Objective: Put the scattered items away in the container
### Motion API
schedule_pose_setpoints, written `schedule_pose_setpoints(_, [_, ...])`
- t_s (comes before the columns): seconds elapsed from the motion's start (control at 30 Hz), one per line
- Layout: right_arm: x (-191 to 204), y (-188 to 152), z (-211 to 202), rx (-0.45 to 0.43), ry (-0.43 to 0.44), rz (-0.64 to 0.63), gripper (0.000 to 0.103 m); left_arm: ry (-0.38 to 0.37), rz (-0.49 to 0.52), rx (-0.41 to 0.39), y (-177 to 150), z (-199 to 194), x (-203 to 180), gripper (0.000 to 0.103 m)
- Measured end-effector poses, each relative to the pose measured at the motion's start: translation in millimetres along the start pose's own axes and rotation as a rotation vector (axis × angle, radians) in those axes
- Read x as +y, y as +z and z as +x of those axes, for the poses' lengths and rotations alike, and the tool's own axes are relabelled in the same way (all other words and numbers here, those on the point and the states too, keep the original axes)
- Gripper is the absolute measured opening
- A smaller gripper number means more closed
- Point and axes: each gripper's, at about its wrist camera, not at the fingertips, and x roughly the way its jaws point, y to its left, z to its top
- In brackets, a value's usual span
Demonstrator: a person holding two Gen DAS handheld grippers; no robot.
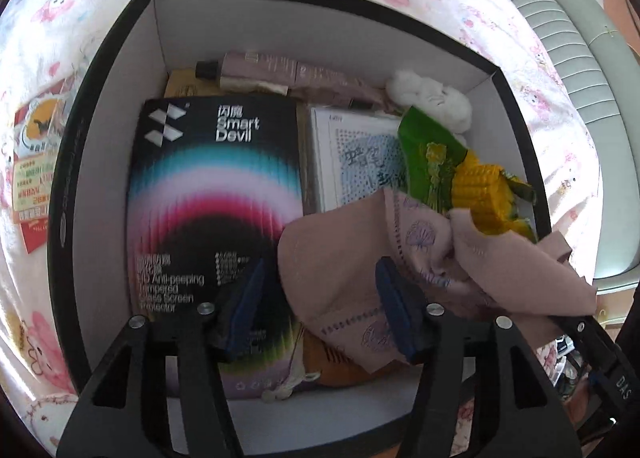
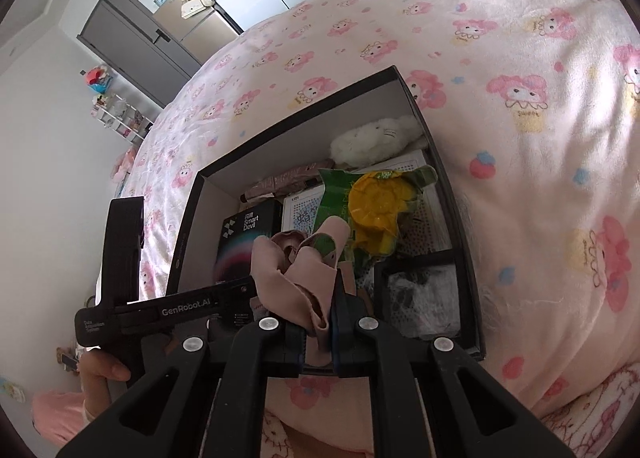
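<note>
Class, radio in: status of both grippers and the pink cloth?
Left gripper open over box. Right gripper shut on pink cloth, above box. Corn packet beneath cloth.

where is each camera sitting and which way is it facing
Left wrist: on the left tongs, looking steeply down into the box; its open fingers show.
Right wrist: on the right tongs, facing down across the box toward the bedspread; fingers shut on the pink cloth, a hand at left.
Shared: box, pink cloth, corn packet.
</note>
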Motion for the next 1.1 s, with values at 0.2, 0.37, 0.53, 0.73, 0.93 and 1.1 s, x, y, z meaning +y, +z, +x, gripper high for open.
schedule_pose_setpoints(0.2, [1, 3, -3, -0.005, 0.006, -0.021, 0.007, -0.015, 0.056, -0.041, 1, -9, -11, 0.002])
schedule_pose_setpoints(0.37, [9, 14, 0, -0.001, 0.0, -0.06, 0.007, 0.014, 0.067, -0.157, 7, -45, -11, 0.001])
schedule_pose_setpoints(0.53, [40, 53, 4, -0.048, 0.035, -0.148, 0.007, 0.088, 0.059, -0.328, 31, -90, -3, 0.001])
schedule_pose_setpoints(0.73, [56, 72, 28, -0.023, 0.036, -0.168, 0.007, -0.048, 0.029, -0.137, 47, -54, 19, 0.015])
schedule_pose_setpoints(0.93, [53, 56, 12, -0.048, 0.014, -0.152, 0.007, -0.046, -0.025, 0.001, 22, -7, 23, 0.044])
schedule_pose_setpoints(1.1, [32, 37, -6, -0.061, 0.0, -0.087, 0.007, -0.052, 0.016, 0.018, 13, 2, 8, 0.043])
